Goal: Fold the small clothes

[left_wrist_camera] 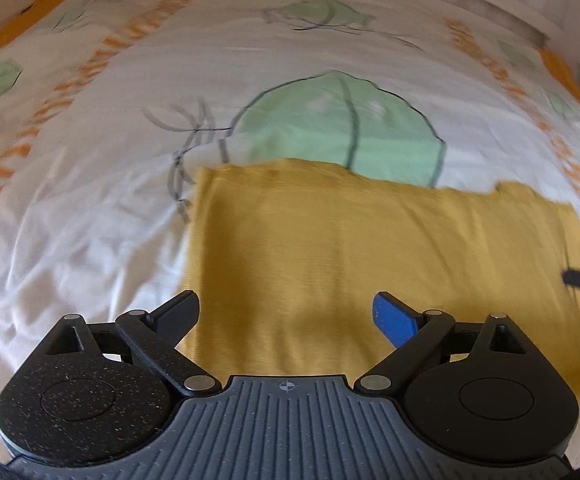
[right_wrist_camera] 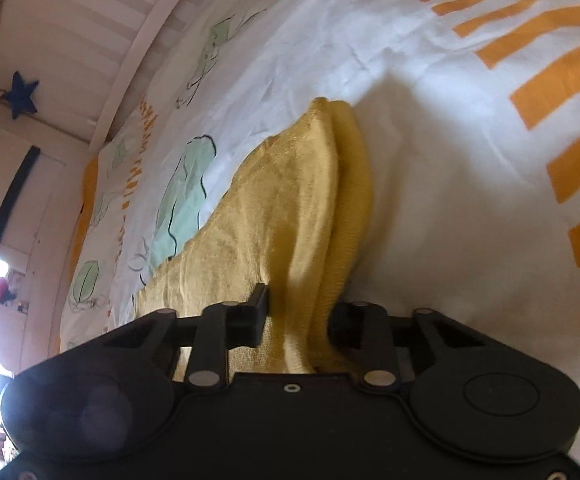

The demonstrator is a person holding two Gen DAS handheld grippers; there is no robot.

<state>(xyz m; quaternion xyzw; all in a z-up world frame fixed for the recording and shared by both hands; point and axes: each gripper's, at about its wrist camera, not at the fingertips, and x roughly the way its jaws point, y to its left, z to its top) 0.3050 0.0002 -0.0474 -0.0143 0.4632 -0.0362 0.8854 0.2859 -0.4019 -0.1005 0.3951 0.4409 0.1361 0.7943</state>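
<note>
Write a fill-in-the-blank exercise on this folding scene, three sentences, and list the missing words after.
1. The right tool is shut on the ____ garment.
2. The left tool hangs over that garment with its jaws ____.
3. The bedsheet under the garment has leaves printed in ____.

Missing words: yellow; open; green

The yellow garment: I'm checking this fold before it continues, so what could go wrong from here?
1. Only the right gripper pinches the yellow garment, at a bunched edge; the layers may slip apart.
2. The left gripper hangs open above it, so the cloth may drag across the wrinkled bedsheet.
</note>
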